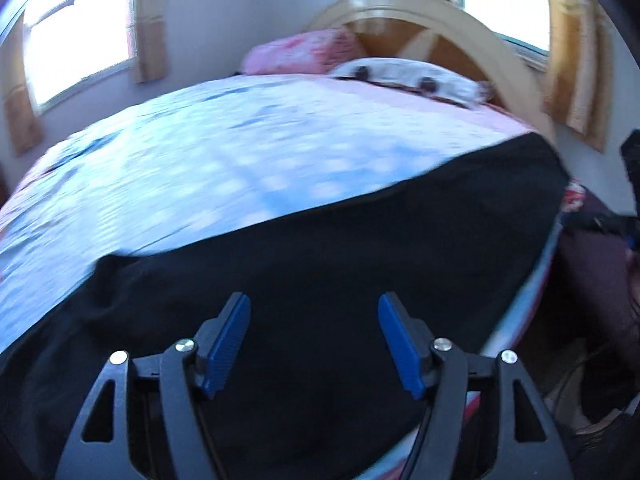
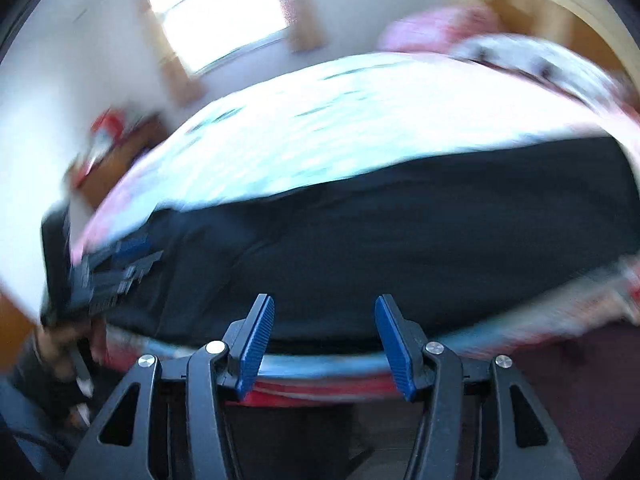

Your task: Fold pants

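Lying across bed (image 1: 240,152), black pants (image 1: 340,248) sit under L gripper (image 1: 314,340) fingers (spread wide); R gripper (image 2: 324,340) wide too, seemingly off-edge.

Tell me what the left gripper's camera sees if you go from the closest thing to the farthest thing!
left gripper, jaws wide apart → black pants spread along the near edge of the bed → pale blue bedspread → white pillow → curved wooden headboard.

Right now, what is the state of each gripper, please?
Left gripper: open, empty, over the pants.
Right gripper: open, empty, at the near bed edge.
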